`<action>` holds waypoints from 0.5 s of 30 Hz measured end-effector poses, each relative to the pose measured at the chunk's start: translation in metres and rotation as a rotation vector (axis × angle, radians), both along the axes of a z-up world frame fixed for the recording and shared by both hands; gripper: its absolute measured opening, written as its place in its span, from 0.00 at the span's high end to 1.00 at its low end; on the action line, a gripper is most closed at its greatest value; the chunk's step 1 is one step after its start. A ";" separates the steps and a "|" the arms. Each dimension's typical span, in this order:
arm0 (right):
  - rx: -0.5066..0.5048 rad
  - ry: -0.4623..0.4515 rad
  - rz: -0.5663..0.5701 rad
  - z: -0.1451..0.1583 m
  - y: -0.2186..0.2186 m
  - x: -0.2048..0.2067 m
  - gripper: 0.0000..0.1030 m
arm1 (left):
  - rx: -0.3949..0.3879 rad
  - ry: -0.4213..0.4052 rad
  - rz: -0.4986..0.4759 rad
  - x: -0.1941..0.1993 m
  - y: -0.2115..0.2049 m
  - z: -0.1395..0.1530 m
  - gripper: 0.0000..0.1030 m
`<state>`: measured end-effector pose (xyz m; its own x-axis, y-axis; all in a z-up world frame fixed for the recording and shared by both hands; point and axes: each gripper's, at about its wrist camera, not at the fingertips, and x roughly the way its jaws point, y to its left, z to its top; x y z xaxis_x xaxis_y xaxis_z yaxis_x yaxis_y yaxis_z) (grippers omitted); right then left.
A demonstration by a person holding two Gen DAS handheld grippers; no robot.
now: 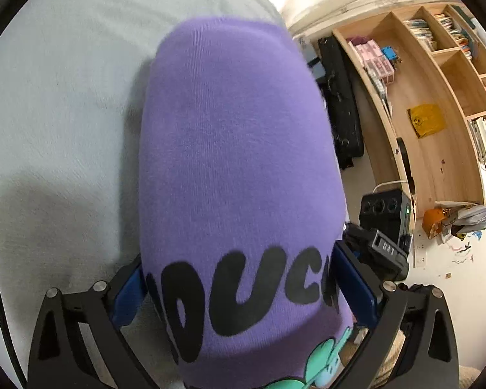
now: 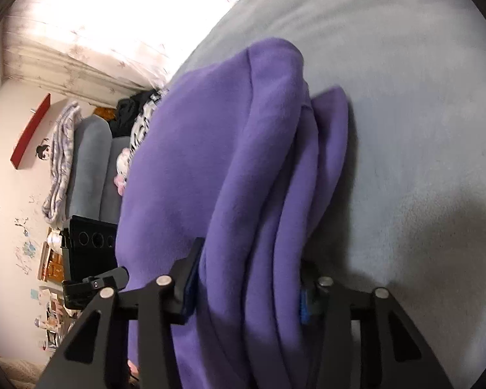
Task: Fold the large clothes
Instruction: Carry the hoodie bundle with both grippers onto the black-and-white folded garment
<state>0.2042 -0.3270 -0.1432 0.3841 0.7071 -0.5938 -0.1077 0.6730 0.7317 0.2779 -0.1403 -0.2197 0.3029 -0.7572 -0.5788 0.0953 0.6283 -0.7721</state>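
Left wrist view shows the purple garment (image 1: 236, 162), folded into a thick bundle, lying on the pale grey bed cover (image 1: 55, 103) with its black printed letters (image 1: 243, 291) facing up at the near end. The left gripper (image 1: 239, 295) stands with its jaws spread wide; the near end of the garment sits between the blue pads (image 1: 356, 285), and I cannot tell whether the pads press on the cloth. To the right of the garment, beyond the edge of the bed, there is a wooden shelf (image 1: 437, 97) with books, and a black case (image 1: 340, 103) leans near it. In the right wrist view, the right gripper (image 2: 246, 288) is clenched on the stacked purple layers (image 2: 259, 194) at the side of the garment, with the folds bunched between its two fingers. The other gripper's black body (image 2: 87, 253) appears to the left of the garment.
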 end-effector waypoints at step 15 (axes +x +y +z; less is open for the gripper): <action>0.093 -0.231 0.090 0.106 0.165 0.062 0.57 | 0.116 -0.181 0.191 0.026 0.183 0.155 0.03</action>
<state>0.2662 -0.1621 -0.0373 0.4350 0.7920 -0.4284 -0.3355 0.5841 0.7391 0.3039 0.0428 -0.0645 0.5396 -0.6083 -0.5820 0.0964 0.7314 -0.6750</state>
